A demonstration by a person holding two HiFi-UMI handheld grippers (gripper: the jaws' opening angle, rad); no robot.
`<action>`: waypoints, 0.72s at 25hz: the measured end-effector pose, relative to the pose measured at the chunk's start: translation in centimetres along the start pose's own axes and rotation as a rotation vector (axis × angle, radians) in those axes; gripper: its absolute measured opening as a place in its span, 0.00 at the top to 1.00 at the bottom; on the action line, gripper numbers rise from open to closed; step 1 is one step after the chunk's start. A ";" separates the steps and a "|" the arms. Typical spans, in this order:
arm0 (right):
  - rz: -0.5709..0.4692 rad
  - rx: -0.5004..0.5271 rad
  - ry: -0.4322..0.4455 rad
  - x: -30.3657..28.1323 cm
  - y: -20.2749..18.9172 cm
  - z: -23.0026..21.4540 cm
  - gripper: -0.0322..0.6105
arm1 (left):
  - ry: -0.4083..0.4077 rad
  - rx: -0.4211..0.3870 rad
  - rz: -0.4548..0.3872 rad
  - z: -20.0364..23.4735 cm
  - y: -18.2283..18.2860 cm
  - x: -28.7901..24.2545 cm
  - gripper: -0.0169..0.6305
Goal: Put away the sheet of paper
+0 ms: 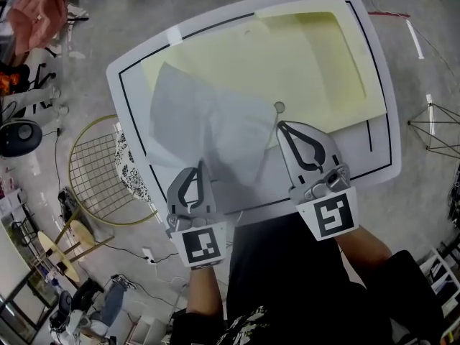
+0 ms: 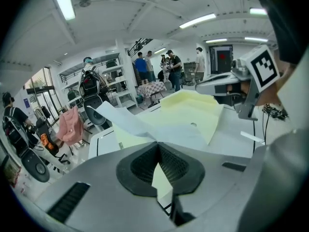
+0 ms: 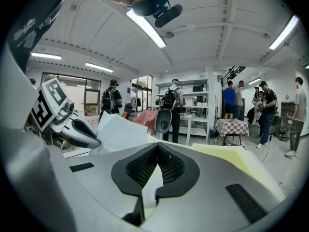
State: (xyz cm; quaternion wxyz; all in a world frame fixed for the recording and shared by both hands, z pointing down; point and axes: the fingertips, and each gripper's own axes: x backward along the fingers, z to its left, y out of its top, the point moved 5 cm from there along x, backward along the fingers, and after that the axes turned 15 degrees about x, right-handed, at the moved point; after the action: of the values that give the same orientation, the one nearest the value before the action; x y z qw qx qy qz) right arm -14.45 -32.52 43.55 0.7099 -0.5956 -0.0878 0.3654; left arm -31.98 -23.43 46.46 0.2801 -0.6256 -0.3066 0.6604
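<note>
Paper [image 1: 208,124] bows up over the yellow sheet [image 1: 309,56] on the surface [image 1: 384,85]. The left tongs [image 1: 199,167] and right tongs [image 1: 282,126] are each clamped on its near edge, probably to carry it spread out without creasing.

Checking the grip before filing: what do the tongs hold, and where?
The sheet of paper: left tongs pinch its near-left edge, right tongs its right corner.

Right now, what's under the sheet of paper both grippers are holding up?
A pale yellow mat lying on the white table shows around the sheet of paper. Whatever lies directly beneath the paper is covered.
</note>
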 end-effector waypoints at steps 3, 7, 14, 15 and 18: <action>-0.001 -0.001 -0.002 -0.3 -0.2 -0.3 0.95 | 0.020 -0.024 0.021 0.7 0.2 -0.5 0.97; 0.006 -0.006 -0.001 -0.3 -0.4 -0.6 0.95 | 0.045 -0.062 0.059 1.5 0.5 -0.9 0.97; 0.004 -0.023 0.006 -0.8 -1.2 -1.2 0.95 | 0.085 -0.231 0.162 1.4 0.1 -2.5 0.97; 0.003 -0.024 0.007 -0.9 -1.2 -1.4 0.95 | 0.083 -0.238 0.171 1.4 0.2 -2.7 0.97; 0.001 -0.031 0.005 -1.1 -1.2 -1.5 0.95 | 0.083 -0.255 0.192 1.8 0.3 -3.1 0.97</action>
State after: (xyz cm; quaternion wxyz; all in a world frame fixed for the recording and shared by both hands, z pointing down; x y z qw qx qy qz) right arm -13.88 -34.39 44.53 0.7008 -0.6075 -0.0912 0.3626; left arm -33.63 -26.07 48.27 0.1465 -0.7094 -0.3149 0.6133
